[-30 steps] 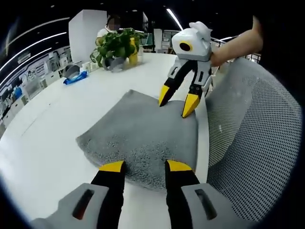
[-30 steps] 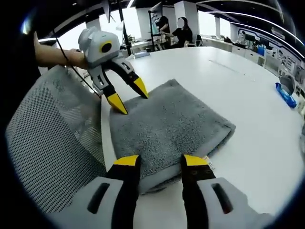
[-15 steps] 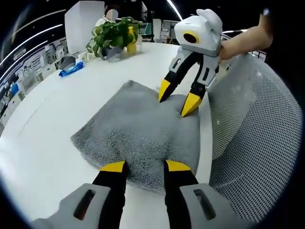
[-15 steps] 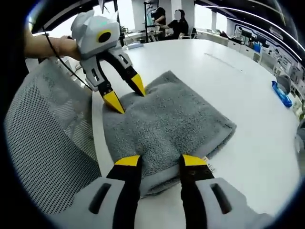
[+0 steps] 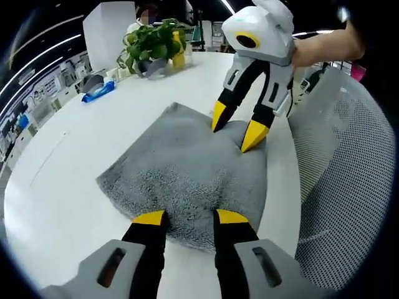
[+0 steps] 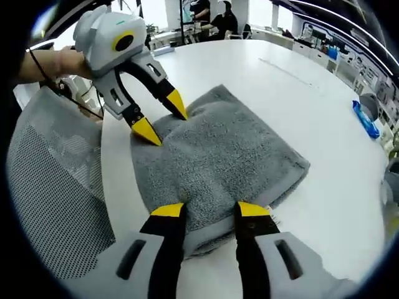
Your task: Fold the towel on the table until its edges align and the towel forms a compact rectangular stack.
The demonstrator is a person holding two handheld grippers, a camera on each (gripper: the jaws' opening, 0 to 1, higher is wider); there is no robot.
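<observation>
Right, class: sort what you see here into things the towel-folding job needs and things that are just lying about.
Part of the job:
- grey towel
- left gripper
- right gripper
- white table

Just lying about:
- potted plant
- blue packet
- mesh chair back

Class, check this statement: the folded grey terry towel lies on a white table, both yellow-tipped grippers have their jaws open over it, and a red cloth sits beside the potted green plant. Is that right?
One detail is wrong. The left gripper view shows a blue cloth, not red, beside the potted green plant. The rest stands: the folded grey terry towel lies on the white table, with the left gripper and right gripper open-jawed at its edge.
</observation>
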